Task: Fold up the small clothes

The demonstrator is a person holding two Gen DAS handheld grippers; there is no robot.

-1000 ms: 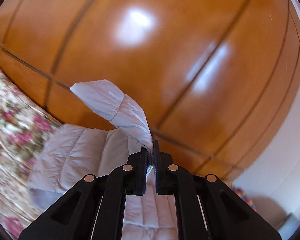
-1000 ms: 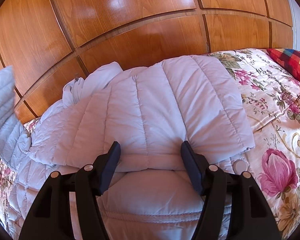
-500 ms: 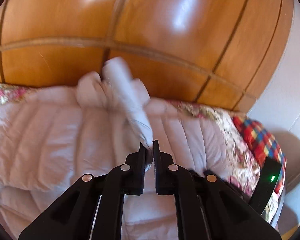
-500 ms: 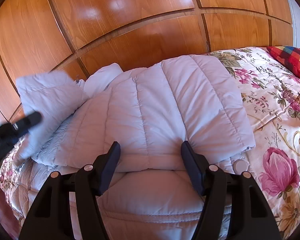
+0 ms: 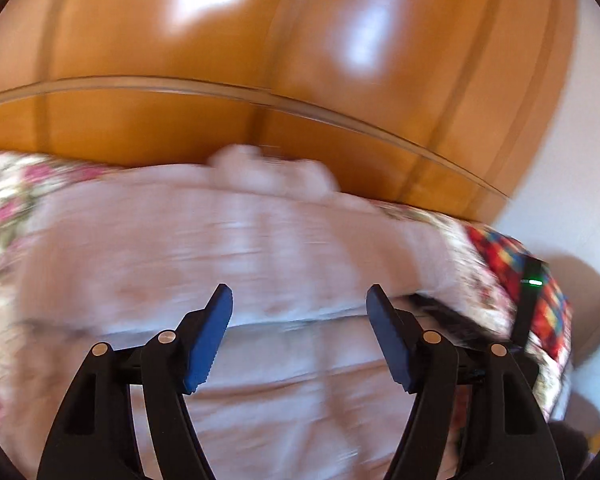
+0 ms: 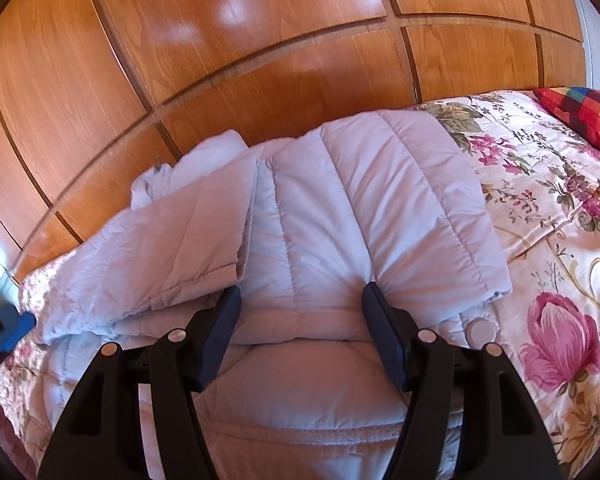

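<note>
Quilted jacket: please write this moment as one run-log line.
left tongs: open, empty | right tongs: open, over jacket | quilted jacket: both sleeves folded in, on floral bedspread

A pale lilac quilted jacket (image 6: 340,216) is lying ahead of the black right gripper (image 6: 300,316) with its dark blue pads, on a cream bedspread (image 6: 560,208) showing pink flowers; orange-brown wooden panels (image 6: 260,40) are gleaming beyond.
</note>
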